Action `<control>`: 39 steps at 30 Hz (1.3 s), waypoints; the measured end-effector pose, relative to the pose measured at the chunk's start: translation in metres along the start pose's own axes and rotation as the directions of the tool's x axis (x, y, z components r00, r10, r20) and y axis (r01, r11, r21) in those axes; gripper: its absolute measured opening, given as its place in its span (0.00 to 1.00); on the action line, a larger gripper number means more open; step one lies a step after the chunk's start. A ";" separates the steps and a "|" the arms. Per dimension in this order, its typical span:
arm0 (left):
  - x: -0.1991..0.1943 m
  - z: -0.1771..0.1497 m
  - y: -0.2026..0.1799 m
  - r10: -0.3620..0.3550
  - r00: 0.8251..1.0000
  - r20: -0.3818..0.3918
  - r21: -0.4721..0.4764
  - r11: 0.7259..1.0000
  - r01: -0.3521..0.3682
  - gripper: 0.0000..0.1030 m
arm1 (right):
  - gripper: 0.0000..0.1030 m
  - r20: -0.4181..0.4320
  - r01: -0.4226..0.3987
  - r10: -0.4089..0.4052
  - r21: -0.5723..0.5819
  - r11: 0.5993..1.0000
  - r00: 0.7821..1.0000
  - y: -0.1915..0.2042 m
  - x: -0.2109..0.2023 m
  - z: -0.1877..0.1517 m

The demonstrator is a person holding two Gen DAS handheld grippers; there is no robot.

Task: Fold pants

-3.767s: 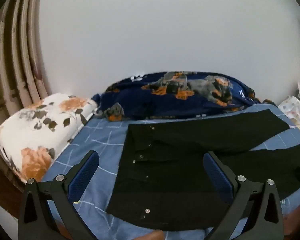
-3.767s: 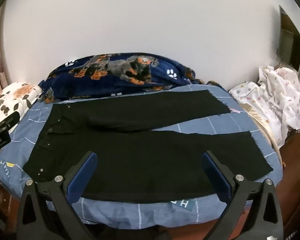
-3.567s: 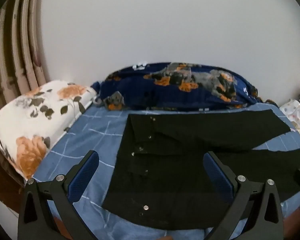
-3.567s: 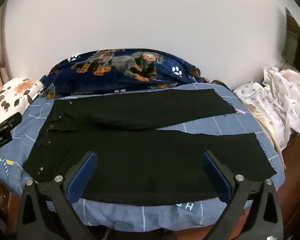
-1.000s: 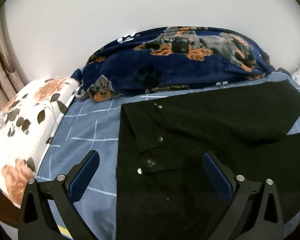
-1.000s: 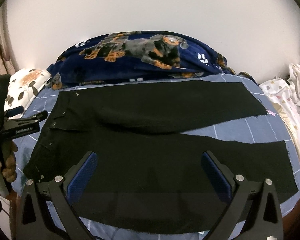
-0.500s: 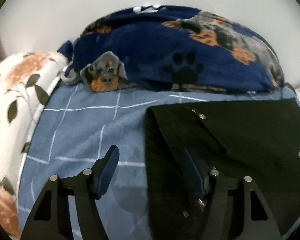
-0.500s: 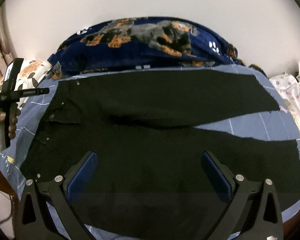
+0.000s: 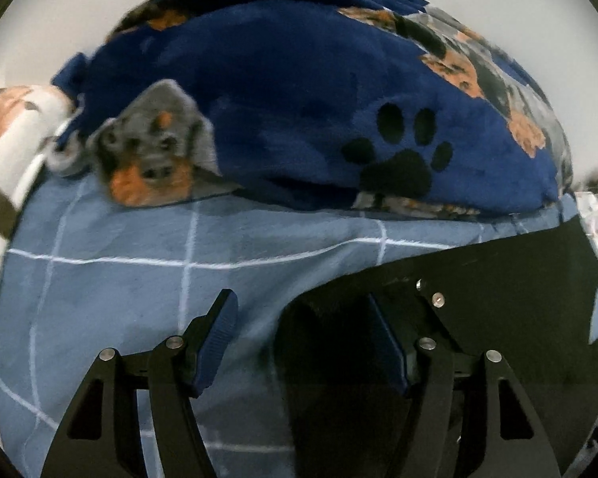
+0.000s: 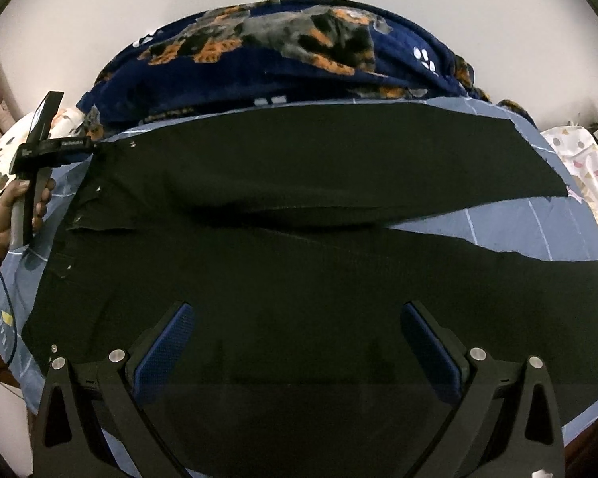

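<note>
We have brought the left tongs (image 9: pixel 303 338) in closer than half a second ago; their blue ribbed pads now straddle the far waistband corner of the black pants (image 10: pixel 299 239), parted, not yet pinching. The pants lie flat and matte across the blue checked bed (image 9: pixel 119 279), below the plush navy dog-print blanket (image 9: pixel 299 111). Our right tongs (image 10: pixel 299 342) hover released, low centre of frame, over the near leg.

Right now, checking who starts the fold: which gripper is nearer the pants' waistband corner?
Left. The left gripper straddles the waistband corner; the right gripper hovers over the near leg.
</note>
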State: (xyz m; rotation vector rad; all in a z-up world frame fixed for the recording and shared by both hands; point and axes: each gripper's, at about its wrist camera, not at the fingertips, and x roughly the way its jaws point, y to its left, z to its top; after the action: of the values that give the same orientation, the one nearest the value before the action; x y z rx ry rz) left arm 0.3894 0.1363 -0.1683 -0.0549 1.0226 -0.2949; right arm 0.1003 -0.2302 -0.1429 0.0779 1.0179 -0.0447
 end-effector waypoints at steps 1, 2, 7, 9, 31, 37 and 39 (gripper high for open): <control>0.004 0.002 -0.001 -0.023 1.000 -0.012 0.005 1.000 0.023 0.44 | 1.00 -0.002 0.000 0.000 0.000 1.000 1.000 0.000 0.001 0.000; 0.007 0.003 -0.004 -0.052 0.998 -0.031 0.018 0.998 0.053 0.34 | 1.00 -0.003 0.000 0.000 -0.001 1.000 1.000 0.000 0.002 -0.001; 0.000 0.000 -0.035 0.071 0.997 0.014 0.148 0.986 -0.072 0.16 | 1.00 -0.012 -0.014 0.014 0.007 1.000 1.000 0.001 0.008 0.000; -0.012 -0.002 -0.040 0.068 0.997 0.048 0.139 0.988 -0.074 0.15 | 1.00 -0.013 -0.034 0.034 0.018 0.999 0.999 -0.001 0.009 0.002; -0.197 -0.154 -0.139 -0.171 0.947 0.271 0.110 0.983 0.146 0.14 | 1.00 0.090 -0.562 0.624 0.550 0.618 0.776 -0.096 0.114 0.159; -0.194 -0.163 -0.139 -0.166 0.959 0.230 0.081 0.985 0.151 0.14 | 0.16 0.026 -0.509 0.634 0.623 0.595 0.773 -0.101 0.162 0.167; -0.194 -0.161 -0.137 -0.167 0.962 0.214 0.074 0.985 0.154 0.14 | 0.08 0.018 -0.494 0.641 0.655 0.572 0.767 -0.106 0.167 0.162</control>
State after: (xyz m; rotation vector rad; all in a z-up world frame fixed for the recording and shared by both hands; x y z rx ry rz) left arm 0.1287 0.0713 -0.0665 -0.1175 0.7904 -0.4556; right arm 0.3171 -0.3499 -0.2054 1.0692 1.1249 0.2338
